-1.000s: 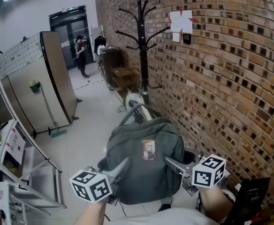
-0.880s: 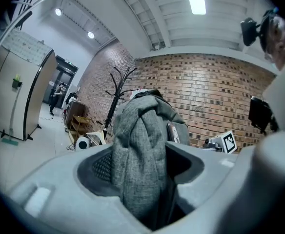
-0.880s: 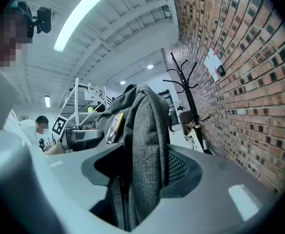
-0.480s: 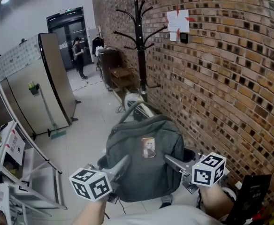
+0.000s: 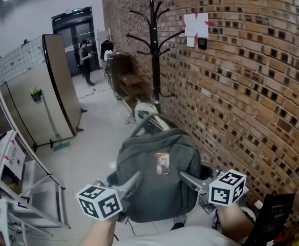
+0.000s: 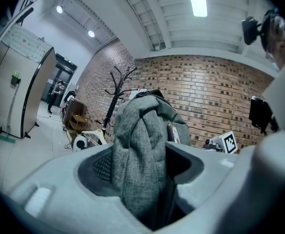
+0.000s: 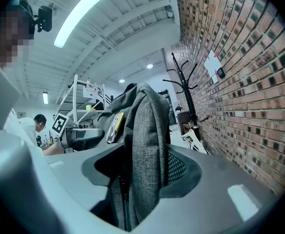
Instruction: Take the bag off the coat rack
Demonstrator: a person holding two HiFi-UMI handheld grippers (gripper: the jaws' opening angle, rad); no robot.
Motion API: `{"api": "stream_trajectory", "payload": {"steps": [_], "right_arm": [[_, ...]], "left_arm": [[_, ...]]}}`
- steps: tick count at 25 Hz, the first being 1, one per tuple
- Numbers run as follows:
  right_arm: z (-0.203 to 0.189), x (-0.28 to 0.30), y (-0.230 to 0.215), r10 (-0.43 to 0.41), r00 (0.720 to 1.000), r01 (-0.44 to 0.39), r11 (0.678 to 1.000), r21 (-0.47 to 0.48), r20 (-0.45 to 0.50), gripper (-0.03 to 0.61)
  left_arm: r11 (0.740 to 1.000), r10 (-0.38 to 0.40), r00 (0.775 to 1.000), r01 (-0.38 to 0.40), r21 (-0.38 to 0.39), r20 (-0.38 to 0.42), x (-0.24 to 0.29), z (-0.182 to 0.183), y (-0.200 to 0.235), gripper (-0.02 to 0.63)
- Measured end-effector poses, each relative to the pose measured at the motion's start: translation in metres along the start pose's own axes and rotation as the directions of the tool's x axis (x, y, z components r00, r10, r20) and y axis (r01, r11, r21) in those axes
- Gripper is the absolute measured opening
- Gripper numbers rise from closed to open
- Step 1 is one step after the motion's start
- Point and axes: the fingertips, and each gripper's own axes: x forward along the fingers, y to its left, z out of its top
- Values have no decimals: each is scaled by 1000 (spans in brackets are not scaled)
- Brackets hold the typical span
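Left gripper (image 5: 132,183) closed partway on the left flank of the grey bag (image 5: 157,196), with a thick fold of grey fabric pinched between both jaws and filling the gap. Right gripper (image 5: 189,180) likewise closed partway, clamped on the bag's right flank, with a doubled fold of the same fabric and a dark seam squeezed between its jaws. Marker cubes of both grippers near the bottom edge of the head view, left and right of the bag.

Bag held up between the two grippers, near and upright, with a small yellowish badge (image 5: 162,164) on its facing side and a grey carry loop (image 5: 148,121) arching at its far top. Off the coat rack (image 5: 153,50) and well apart from it.

Coat rack black and upright, farther off, just beside the brick wall (image 5: 241,91) along the right. White paper sheet (image 5: 196,23) and a small dark box (image 5: 204,42) fixed on the wall to the right of the rack's top. Low white object (image 5: 144,109) on the floor near the rack's foot, kind not clear. Wooden furniture (image 5: 131,83) farther along the wall. Tall panel (image 5: 62,81) at the left, metal shelving (image 5: 16,152) at the near left, and a person (image 5: 86,60) standing far off before a dark doorway (image 5: 75,24).
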Motion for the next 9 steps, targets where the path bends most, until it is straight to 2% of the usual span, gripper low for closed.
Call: {"api": "stream_trajectory", "payload": {"steps": [9], "right_arm": [[-4,1,2,-5,1000,5,1000,-2,-4,222]], "left_arm": [[1000,-3,1000,3,-9,-4,-2,-3,3,265]]}}
